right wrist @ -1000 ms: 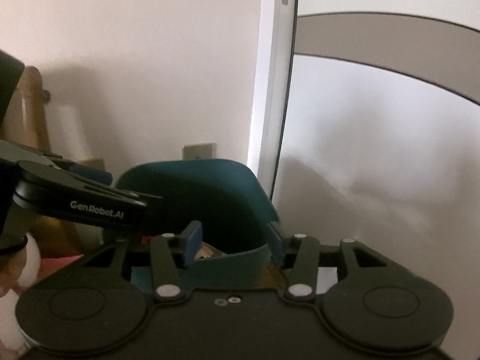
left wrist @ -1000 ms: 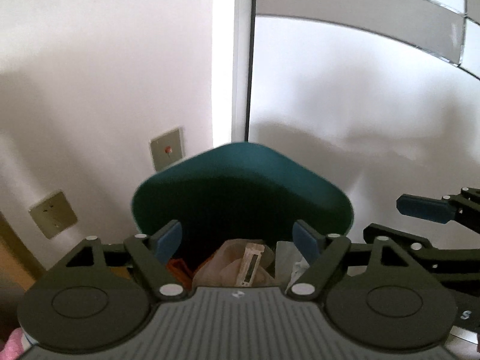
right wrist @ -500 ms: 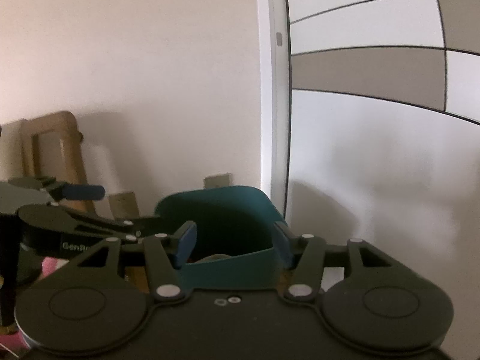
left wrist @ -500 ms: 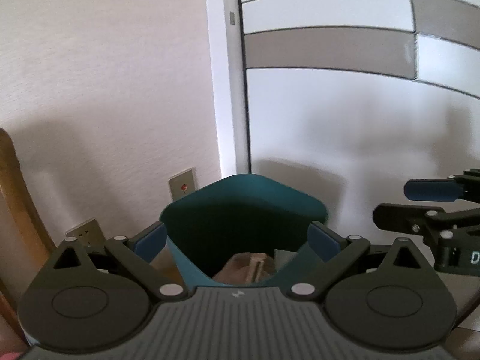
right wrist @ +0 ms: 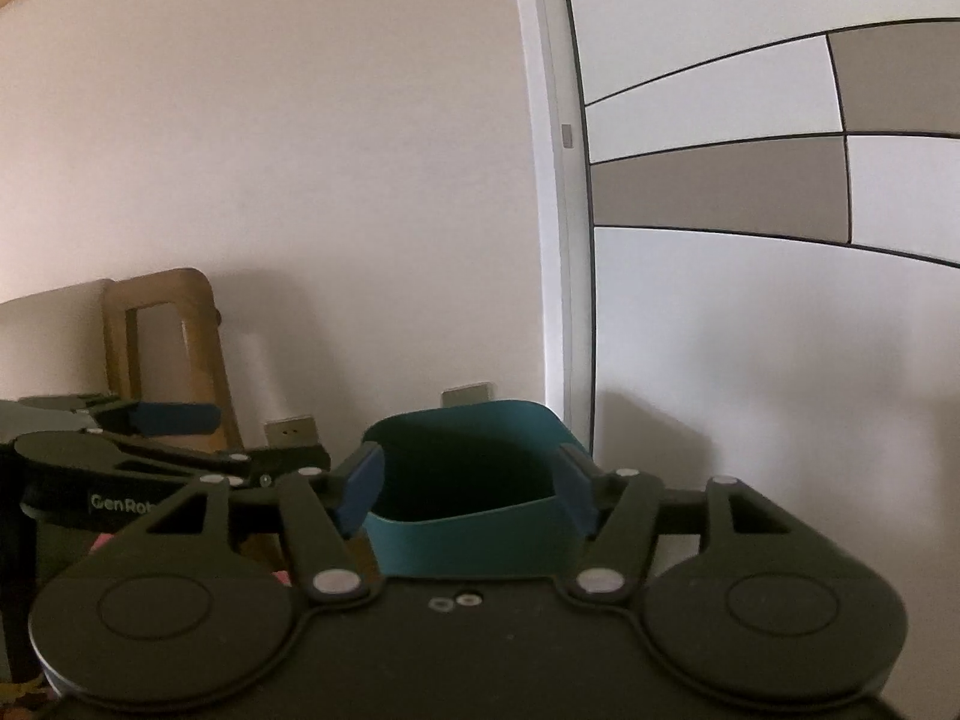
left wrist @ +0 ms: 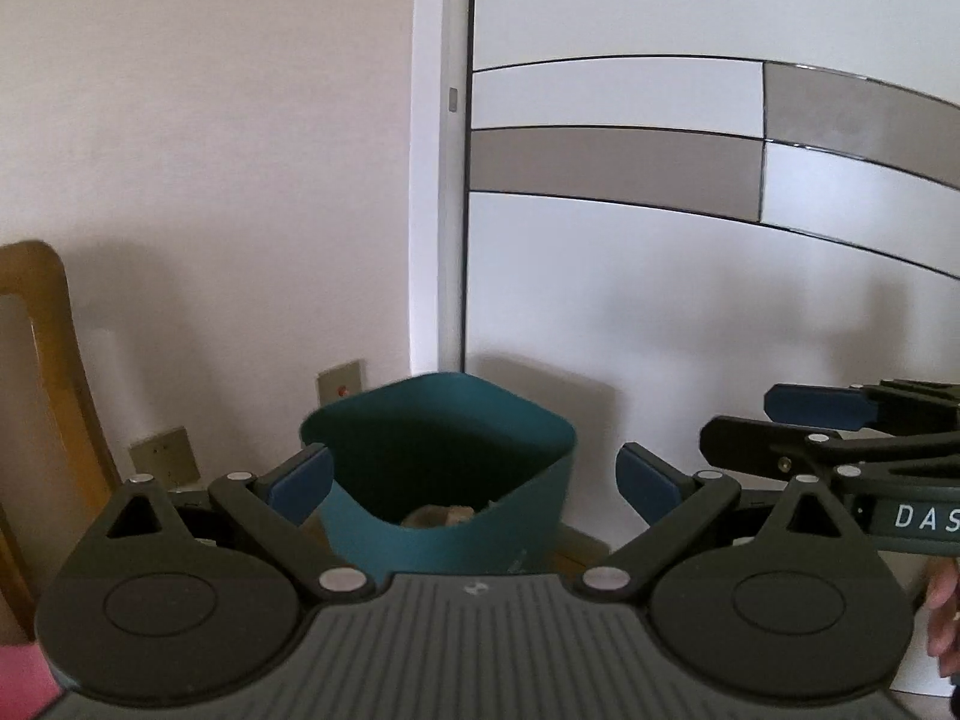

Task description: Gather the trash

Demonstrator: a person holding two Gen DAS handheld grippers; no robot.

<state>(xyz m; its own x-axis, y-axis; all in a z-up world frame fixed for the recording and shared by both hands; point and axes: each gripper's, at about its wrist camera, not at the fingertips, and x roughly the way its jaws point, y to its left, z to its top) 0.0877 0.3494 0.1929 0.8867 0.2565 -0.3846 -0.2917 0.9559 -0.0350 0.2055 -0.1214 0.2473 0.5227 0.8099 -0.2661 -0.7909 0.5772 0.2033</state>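
Two grippers, mine: left gripper (left wrist: 474, 483) jaws wide and empty; right gripper (right wrist: 474, 486) jaws opening, nothing between. Both now farther from the teal bin (left wrist: 444, 480) than a second ago. Trash (left wrist: 441, 516) lies inside; drop judged done.

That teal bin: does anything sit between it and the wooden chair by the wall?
Yes. The right wrist view shows two wall sockets low on the wall between the teal bin and the wooden chair.

We counted one teal bin (left wrist: 444, 516), two grippers, two wall sockets and one wooden chair (right wrist: 162, 348).
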